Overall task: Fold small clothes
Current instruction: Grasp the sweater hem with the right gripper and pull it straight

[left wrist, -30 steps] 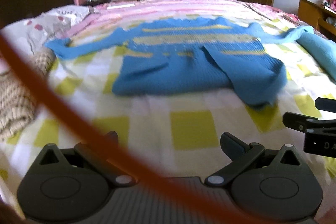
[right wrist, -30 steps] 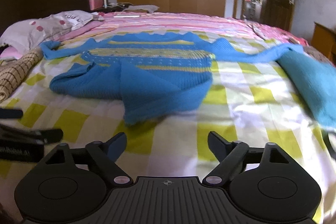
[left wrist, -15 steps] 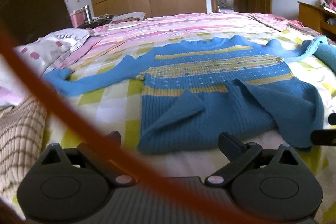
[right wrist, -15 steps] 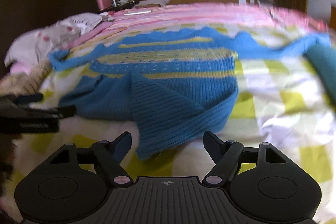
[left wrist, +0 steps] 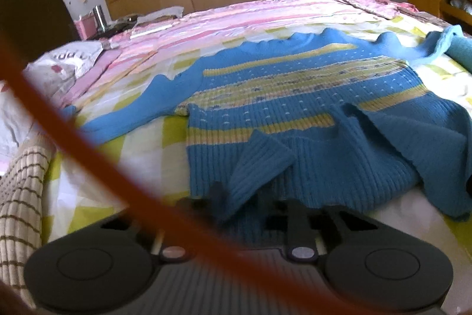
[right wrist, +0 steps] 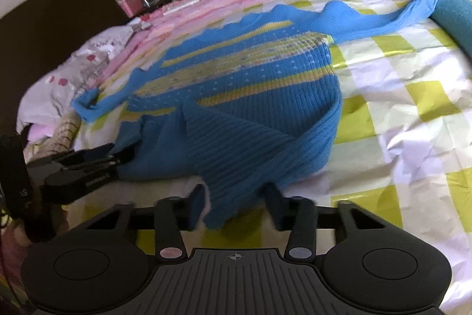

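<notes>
Both grippers had slid in from the bare sheet right up to the sweater's [left wrist: 295,108] near hem since a second back. The sweater lay flat mid-bed, sleeves spread, hem flipped up in two flaps. Left gripper [left wrist: 244,197] had its tongs closing on the left flap, knit pinched between them. Right gripper [right wrist: 236,205] was closing too, a corner of the right flap between its tongs, but not squeezed yet as far as I could see. Looked soft, floppy, light knit, so the hem corners seemed the spot to grab. Plenty of checked sheet [right wrist: 398,114] free to the right; pillow [left wrist: 59,64] and a teal cloth [right wrist: 454,16] sat at the edges.
</notes>
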The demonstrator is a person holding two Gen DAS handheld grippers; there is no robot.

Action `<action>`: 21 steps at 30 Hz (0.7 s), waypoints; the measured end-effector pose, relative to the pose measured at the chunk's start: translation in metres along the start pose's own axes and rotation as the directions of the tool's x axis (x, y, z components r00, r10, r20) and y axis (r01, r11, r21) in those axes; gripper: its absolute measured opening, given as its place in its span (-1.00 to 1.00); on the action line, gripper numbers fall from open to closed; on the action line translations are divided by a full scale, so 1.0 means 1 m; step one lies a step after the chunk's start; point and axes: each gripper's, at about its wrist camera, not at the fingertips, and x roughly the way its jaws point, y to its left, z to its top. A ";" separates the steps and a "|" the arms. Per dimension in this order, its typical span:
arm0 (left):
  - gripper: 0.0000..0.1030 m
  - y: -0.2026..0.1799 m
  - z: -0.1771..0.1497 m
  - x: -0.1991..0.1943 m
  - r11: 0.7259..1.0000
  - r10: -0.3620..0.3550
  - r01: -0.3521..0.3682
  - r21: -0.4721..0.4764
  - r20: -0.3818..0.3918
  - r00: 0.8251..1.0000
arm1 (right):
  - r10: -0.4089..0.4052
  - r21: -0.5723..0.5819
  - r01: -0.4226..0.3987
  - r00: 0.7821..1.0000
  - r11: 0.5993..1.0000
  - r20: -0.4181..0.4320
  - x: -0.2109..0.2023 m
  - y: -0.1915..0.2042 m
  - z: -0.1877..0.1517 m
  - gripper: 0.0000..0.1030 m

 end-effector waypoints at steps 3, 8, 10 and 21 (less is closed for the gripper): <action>-0.71 0.013 0.002 -0.004 0.996 -0.044 0.044 -0.082 0.007 0.999 | 0.028 0.074 -0.026 0.999 0.997 -0.027 0.002 -0.011 0.003 -0.84; -0.73 0.032 -0.001 -0.028 0.976 -0.112 0.117 -0.183 0.038 0.993 | 0.062 0.071 -0.063 0.998 0.995 0.009 -0.022 -0.016 0.003 -0.89; -0.74 0.038 -0.005 -0.042 0.966 -0.133 0.141 -0.215 0.052 0.990 | 0.069 0.064 -0.070 0.997 0.996 0.018 -0.035 -0.018 0.002 -0.89; -0.78 0.046 -0.052 -0.106 0.946 -0.162 0.173 -0.276 0.059 0.985 | -0.009 0.089 0.009 1.000 0.996 -0.005 -0.092 -0.049 -0.021 -0.93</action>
